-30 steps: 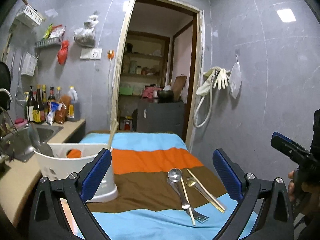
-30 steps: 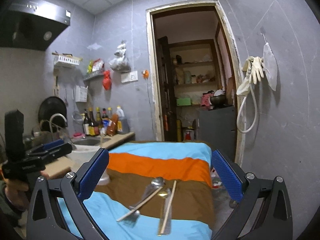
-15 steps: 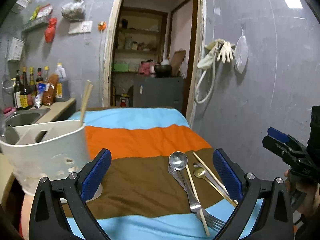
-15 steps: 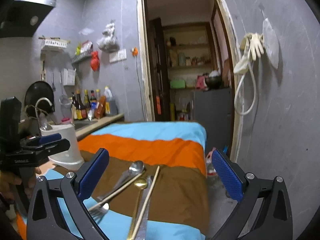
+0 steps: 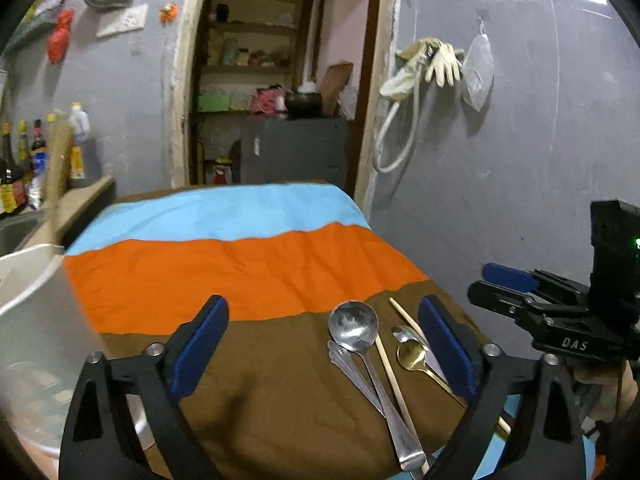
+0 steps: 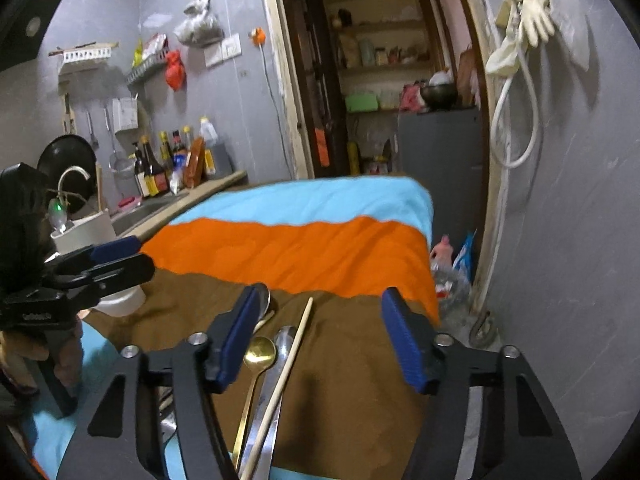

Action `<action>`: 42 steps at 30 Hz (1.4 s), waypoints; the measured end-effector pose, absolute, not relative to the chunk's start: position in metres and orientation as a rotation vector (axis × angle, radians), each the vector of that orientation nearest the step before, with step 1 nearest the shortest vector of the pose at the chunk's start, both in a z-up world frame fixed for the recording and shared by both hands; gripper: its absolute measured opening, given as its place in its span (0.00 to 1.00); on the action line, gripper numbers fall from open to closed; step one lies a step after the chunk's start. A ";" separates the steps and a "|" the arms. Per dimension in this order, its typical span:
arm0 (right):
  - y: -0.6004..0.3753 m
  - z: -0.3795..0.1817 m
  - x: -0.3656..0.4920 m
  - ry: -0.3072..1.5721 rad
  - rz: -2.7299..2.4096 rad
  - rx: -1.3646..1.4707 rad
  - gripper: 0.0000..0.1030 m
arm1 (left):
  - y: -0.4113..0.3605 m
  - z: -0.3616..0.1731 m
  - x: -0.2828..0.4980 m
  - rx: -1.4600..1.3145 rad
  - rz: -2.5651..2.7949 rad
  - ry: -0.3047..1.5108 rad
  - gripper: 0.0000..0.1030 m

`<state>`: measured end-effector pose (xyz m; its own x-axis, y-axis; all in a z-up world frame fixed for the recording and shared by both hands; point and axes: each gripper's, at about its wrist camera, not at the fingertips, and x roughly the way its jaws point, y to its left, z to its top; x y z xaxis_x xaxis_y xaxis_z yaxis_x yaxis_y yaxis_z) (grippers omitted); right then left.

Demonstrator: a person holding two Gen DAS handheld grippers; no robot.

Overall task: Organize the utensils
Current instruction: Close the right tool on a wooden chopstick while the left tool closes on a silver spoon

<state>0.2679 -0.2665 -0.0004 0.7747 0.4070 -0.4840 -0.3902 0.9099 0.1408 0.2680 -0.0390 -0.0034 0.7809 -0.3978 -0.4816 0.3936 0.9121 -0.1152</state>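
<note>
Tongs (image 5: pixel 322 350) lower, utensils (image 5: pixel 384 364) nearer, larger

A striped blue, orange and brown cloth (image 5: pixel 248 268) covers the table. Sauce bottles (image 6: pixel 154 170) stand far left; rubber gloves (image 5: pixel 438 62) hang right.

Left gripper (image 5: pixel 322 346) jaws wide apart, empty, over the brown band of the striped cloth (image 5: pixel 240 272). Large steel spoon (image 5: pixel 354 326), fork handle (image 5: pixel 352 372), chopstick (image 5: pixel 394 380) and gold spoon (image 5: pixel 412 356) bunched near right. White holder (image 5: pixel 32 312) blurred, left edge. Right gripper (image 5: pixel 516 292) far right.
</note>
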 end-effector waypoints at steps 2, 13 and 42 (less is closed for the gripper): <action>-0.267 -0.003 0.274 0.566 0.441 0.043 0.45 | -0.042 -0.007 0.278 -0.012 -0.459 0.562 0.69; -0.249 -0.021 0.307 0.762 0.501 0.020 0.32 | -0.046 -0.023 0.328 -0.054 -0.604 0.762 0.30; -0.235 -0.037 0.345 0.912 0.488 0.046 0.14 | -0.041 -0.044 0.372 -0.147 -0.741 0.926 0.01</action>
